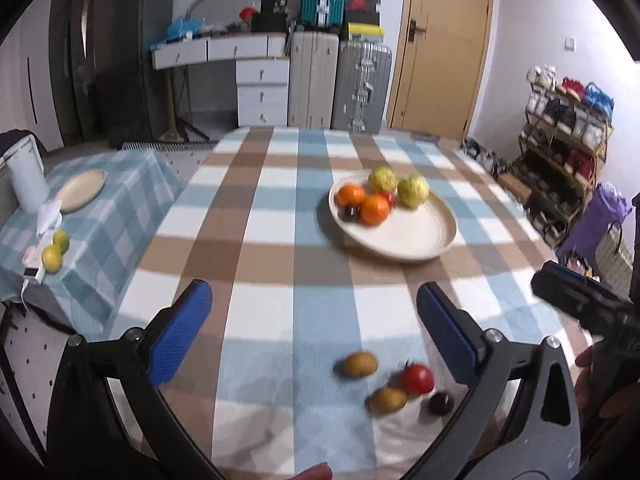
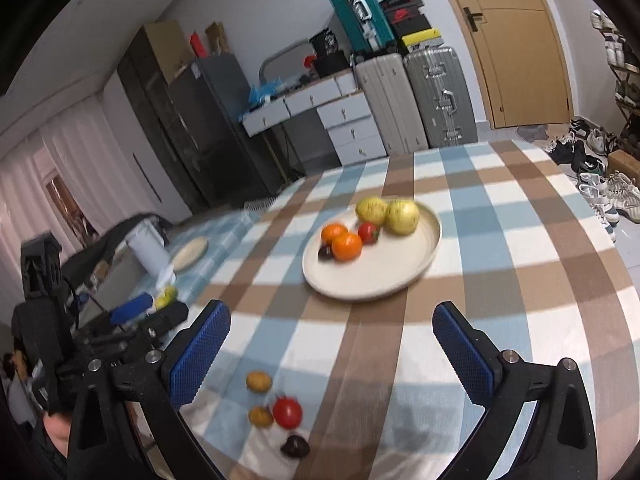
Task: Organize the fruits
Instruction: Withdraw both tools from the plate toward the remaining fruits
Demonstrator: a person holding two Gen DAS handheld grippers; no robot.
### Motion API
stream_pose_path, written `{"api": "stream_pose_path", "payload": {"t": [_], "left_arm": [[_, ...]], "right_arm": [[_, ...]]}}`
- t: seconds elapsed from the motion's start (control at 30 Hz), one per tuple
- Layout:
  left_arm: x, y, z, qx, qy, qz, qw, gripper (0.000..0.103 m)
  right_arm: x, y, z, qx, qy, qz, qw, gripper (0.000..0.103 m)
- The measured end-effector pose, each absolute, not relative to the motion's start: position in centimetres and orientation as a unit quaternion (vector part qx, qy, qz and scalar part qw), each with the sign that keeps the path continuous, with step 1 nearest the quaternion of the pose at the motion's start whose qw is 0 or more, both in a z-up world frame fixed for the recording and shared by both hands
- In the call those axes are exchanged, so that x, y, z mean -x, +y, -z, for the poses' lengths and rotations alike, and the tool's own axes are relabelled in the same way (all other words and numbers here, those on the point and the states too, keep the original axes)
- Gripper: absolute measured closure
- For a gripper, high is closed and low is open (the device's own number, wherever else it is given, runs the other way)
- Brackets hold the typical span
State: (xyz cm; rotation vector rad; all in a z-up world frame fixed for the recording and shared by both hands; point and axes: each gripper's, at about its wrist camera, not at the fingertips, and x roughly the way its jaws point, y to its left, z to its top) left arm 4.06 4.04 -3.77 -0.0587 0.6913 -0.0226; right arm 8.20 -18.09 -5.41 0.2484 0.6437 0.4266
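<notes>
Left wrist view: left tongs (image 1: 314,312) gape empty; plate (image 1: 424,236) on the worktop (image 1: 256,208) holds oranges (image 1: 374,209) and pears (image 1: 413,191).

Right wrist view: right tongs (image 2: 332,334) gape empty; nearer than the plate, tomato (image 2: 287,412), potatoes (image 2: 259,381) and a dark fruit (image 2: 295,447) likely remain.

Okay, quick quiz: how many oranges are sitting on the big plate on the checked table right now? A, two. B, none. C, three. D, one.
A: two oranges lie side by side on the plate, next to two yellow-green fruits, a small red one and a small dark one.
</notes>
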Motion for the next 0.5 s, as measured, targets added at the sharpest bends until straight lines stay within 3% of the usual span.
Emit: {"api": "stream_pose_path", "payload": {"t": [0.5], "left_arm": [[-6.1, 5.9, 5.5, 0.086, 0.392, 0.026, 0.915, 0.001]], "right_arm": [[-4.6, -11.6, 12.2, 0.019, 0.434, -0.244, 0.867, 0.0]]}}
